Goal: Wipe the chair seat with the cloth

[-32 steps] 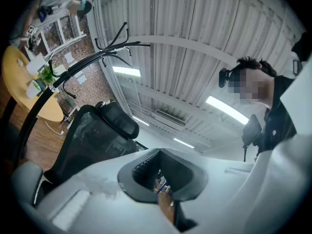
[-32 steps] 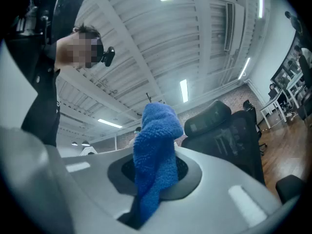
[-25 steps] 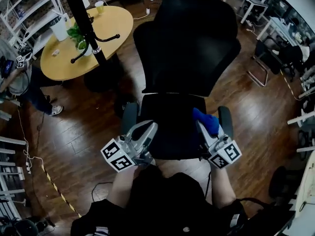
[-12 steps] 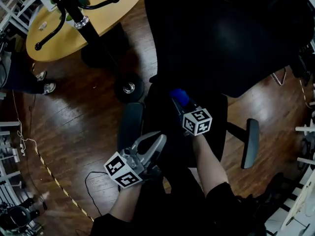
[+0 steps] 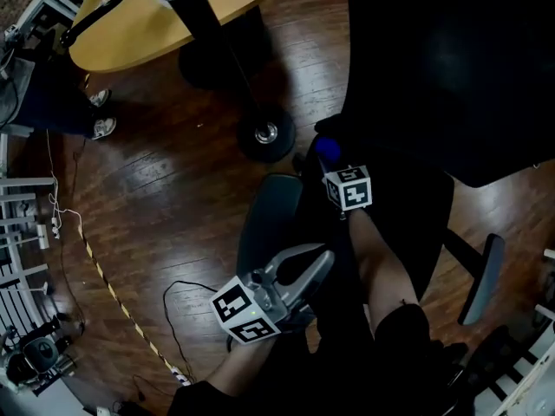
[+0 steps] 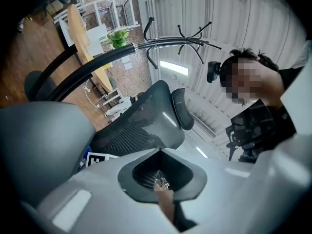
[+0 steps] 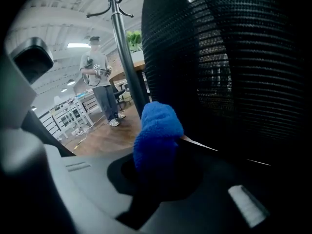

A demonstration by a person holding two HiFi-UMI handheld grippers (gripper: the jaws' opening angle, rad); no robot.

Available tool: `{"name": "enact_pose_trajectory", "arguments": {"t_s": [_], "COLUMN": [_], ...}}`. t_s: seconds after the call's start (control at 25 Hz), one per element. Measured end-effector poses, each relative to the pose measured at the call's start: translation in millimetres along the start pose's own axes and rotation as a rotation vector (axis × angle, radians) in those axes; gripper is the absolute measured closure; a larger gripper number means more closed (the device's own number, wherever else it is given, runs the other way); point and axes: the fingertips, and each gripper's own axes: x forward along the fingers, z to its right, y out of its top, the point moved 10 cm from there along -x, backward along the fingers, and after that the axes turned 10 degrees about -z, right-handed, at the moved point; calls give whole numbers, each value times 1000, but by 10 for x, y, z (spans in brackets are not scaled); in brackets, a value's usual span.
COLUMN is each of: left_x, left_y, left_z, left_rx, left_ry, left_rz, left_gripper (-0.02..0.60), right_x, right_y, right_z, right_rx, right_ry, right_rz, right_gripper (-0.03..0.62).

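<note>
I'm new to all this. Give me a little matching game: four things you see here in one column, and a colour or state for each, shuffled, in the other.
Things:
1. cloth
2. round table
3. chair backrest
4. left gripper

Colours or states:
A. black mesh
B. holding nothing
C. blue
D. yellow top

Pairs: 1-C, 2-D, 3-A, 4-B.

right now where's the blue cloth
The blue cloth is clamped in the right gripper. In the head view it sits mid-frame, at the left rear of the dark chair seat, just in front of the backrest.
</note>
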Motion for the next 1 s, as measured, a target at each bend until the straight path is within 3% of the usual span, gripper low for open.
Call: {"name": "enact_pose_trajectory", "arguments": {"t_s": [0.2,0.32,0.6,0.8,1.0], "left_x": [7,72,284,332,423], "left_y": [-6,-36,-98,-127,-188], "left_z": [-41,-42,-74,-129,-127], "left_rx": [3,0,-16,-29,-32], "left_ry": [-7,-9,-17,8,23], "left_rz": [-31,-63,-135,-177,-194], "left_gripper": [589,589,589,589,589], "right_x": [-62,-284,-1258,-2012,-2425], "right_y": [-108,-397,-1121,-1484,-1714], "right_z": [156,530,1487,1948,2147], "right_rx": [24,79,216,260,308], "right_ry": [-59,-162,-377,-512,-567], "right_rz": [-17,-61,-128,-141,-121], "right_gripper": [556,557,556,556,556]}}
